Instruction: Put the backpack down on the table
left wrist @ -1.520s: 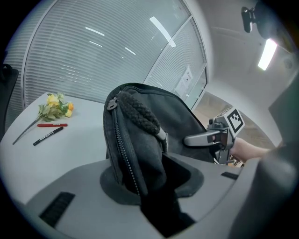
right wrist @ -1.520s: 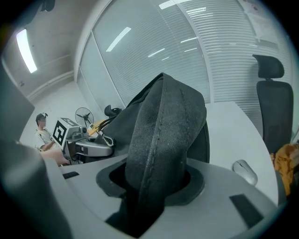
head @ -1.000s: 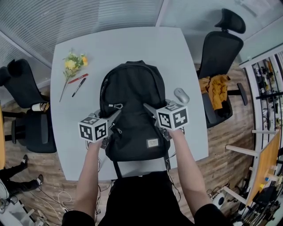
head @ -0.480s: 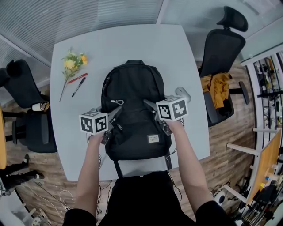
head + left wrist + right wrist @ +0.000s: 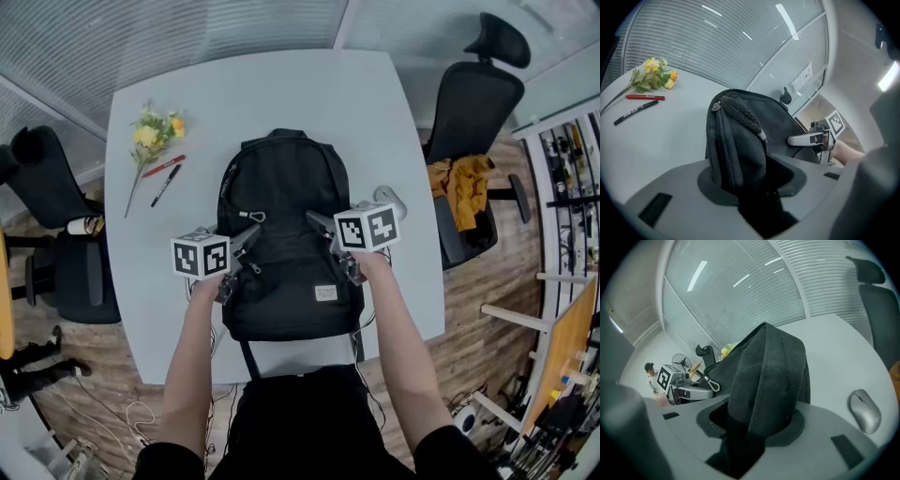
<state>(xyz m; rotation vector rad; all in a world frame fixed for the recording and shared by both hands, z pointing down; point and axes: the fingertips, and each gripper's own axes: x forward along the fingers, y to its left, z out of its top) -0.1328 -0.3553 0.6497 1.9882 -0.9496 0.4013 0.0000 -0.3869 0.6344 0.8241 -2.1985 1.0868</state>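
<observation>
Backpack point(image 5: 281, 234) looks to be lying flat on the table point(image 5: 281, 94) now, pretty much dead centre, front panel up, top end towards 12 o'clock. The bottom end sits near the table edge at 6 o'clock, with the straps hanging off there. I've got it by both flanks. The left gripper point(image 5: 246, 246) is at the bag's 9 o'clock with a bunched fold of fabric and a zipper run between its jaws. Those jaws are opening, though the pads look to be pressing on the cloth. The right gripper point(image 5: 323, 230) is at 3 o'clock, clamped on a thick fold of the side panel with no sign of easing off. So I'd call this the very end of the put-down: the bag seems to be bearing on the tabletop and what's in hand is the let-go. For the next move I reckon both jaws need to spread wide enough to clear those folds, then back out towards 6 o'clock. Worth watching that the corded zip pull point(image 5: 740, 115) by the left jaws doesn't snag. The mouse point(image 5: 392, 200) sits just beside the right gripper at the bag's 2 o'clock, so I wouldn't swing out that way. The flowers point(image 5: 152, 134) and pens point(image 5: 167, 176) are off at 10 o'clock, well apart.
</observation>
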